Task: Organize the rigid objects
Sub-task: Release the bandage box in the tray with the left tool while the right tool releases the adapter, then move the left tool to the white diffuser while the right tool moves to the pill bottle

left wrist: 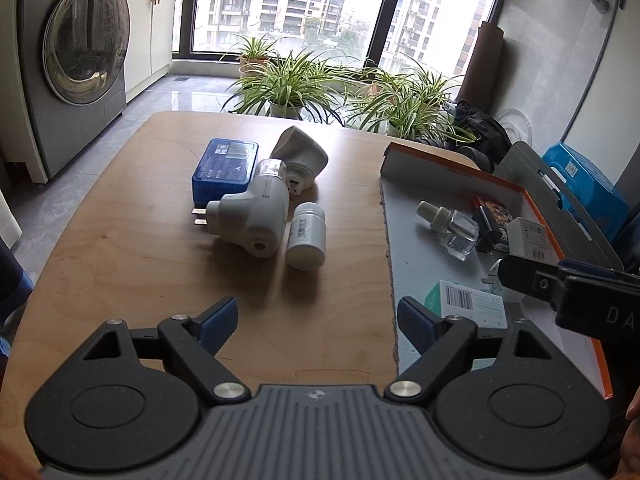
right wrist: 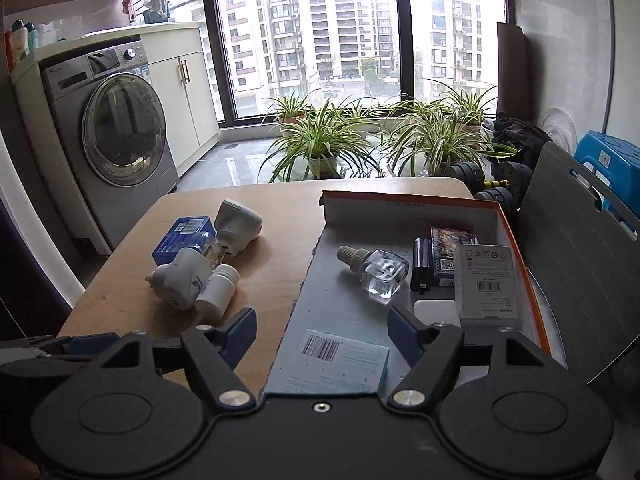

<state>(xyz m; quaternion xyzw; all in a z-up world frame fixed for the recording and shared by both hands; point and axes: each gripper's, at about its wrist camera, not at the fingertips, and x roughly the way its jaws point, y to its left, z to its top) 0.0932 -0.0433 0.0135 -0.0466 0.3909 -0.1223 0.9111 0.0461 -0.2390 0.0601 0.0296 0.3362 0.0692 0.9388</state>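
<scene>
On the wooden table point(left wrist: 120, 264) lies a cluster: a blue box point(left wrist: 226, 170), a white plug-in device point(left wrist: 252, 216), a second white device point(left wrist: 300, 156) and a small white bottle point(left wrist: 306, 236). My left gripper point(left wrist: 318, 320) hovers open in front of them, nothing between its fingers. To the right stands an orange-rimmed cardboard tray point(right wrist: 400, 202) holding a clear glass bottle point(right wrist: 380, 274), a black adapter point(right wrist: 422, 264), a white box point(right wrist: 488, 280) and a teal barcoded box point(right wrist: 336, 364). My right gripper point(right wrist: 322, 330) is open above the teal box, holding nothing.
A grey chair back point(right wrist: 572, 264) stands right of the tray. Potted plants point(right wrist: 324, 140) line the window behind the table, a washing machine point(right wrist: 116, 136) is at the left, and dumbbells point(right wrist: 500, 184) lie on the floor at the back right.
</scene>
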